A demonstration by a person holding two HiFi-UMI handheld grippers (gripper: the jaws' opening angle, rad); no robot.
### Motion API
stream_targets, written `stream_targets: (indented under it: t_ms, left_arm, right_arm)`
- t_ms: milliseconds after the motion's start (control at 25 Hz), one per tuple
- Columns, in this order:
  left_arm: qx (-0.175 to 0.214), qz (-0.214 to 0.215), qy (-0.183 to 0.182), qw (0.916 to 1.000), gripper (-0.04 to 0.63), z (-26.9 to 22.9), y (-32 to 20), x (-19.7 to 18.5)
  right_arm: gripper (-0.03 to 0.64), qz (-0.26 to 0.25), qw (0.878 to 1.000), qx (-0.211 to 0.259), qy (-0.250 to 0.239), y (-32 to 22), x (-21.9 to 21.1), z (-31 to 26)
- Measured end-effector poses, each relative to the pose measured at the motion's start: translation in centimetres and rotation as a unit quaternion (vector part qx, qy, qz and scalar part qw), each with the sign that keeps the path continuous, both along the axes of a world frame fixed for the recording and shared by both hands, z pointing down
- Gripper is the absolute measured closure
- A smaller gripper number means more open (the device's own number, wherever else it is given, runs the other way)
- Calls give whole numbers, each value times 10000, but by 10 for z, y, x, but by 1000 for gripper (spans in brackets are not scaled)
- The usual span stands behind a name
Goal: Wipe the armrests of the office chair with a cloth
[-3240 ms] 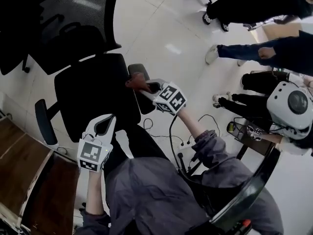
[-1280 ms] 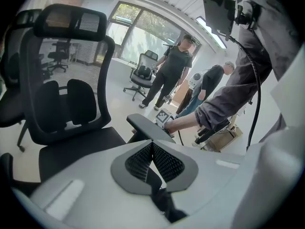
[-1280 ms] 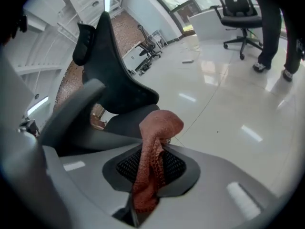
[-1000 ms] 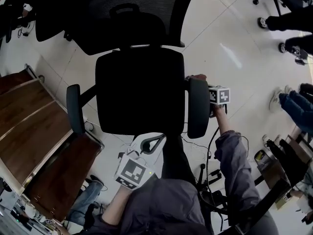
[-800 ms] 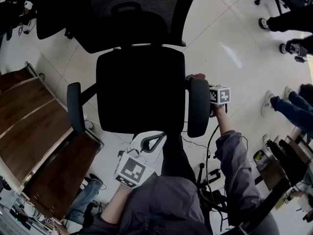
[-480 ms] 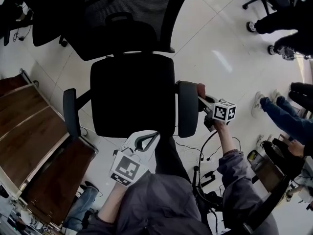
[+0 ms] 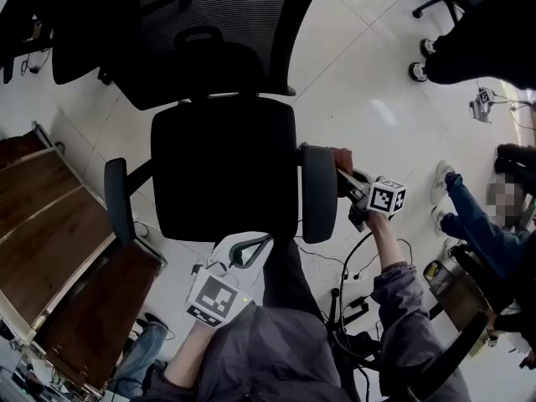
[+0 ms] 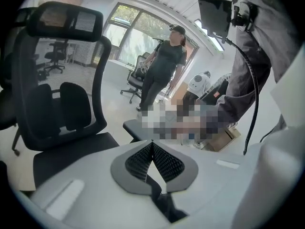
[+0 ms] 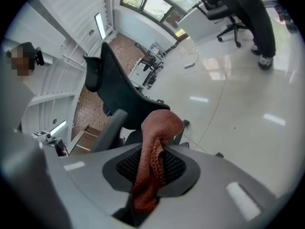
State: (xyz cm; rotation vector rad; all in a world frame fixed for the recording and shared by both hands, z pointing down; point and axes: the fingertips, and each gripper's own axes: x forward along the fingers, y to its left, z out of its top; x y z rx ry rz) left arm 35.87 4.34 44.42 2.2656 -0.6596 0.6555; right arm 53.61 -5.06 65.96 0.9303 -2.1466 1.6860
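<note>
Head view, right tongs (image 7: 345, 171) pinching cloth (image 7: 340, 152), drawn outward beside armrest (image 7: 318, 193), left tongs (image 7: 251, 243) pressed together.

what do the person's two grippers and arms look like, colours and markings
Both grippers are white plastic shells. The left gripper and right gripper each carry a white cube printed with black square markers. The pads are dark grey with a fine mesh texture. A thin black cable trails below the right one. The right arm wears a grey sleeve.
</note>
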Motion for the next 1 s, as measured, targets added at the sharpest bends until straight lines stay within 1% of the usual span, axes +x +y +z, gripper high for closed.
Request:
stream_targets:
  t_ms: [160,240,320,400,480,600,680,760,880,1000]
  left_arm:
    - [-126,-16,-73,9999,580,10,6,-6]
    - [-182,-41,-122,9998,580,14,7,-9]
    - [-231,-54,-153,9996,580,17,7,-10]
    - [-285,-40,-181,9994,580,20,9,-11]
    - [-303,-18,-190,9994,580,22,10,-11]
    - [-252,16,-168,9995,580,20,8,-12]
    - [-191,42,-133,9997,580,16,7,-12]
    - [-115,58,-93,9999,580,9,4,-11]
    - [-7,76,-34,10000,580,-1,2,-8]
    - [86,98,12,9999,580,-8,1,-5]
  right_arm:
    - [546,-265,9979,-568,142,-1,-21,72]
    - [546,-452,9956,-760,310,-3,-30,101]
    - [546,-535,9930,-908,531,-6,-35,121]
    - [546,-511,9911,-1013,698,-8,-38,132]
    - [546,-479,9908,-1035,725,-11,-40,136]
    - [546,-500,9925,-952,581,-10,-38,121]
    - [546,-481,9948,-822,358,-5,-38,99]
    - [546,-389,9972,-625,99,0,-37,69]
    - [546,-195,9992,-304,-144,5,-30,24]
    - [546,9,9992,-175,-354,14,-20,-10]
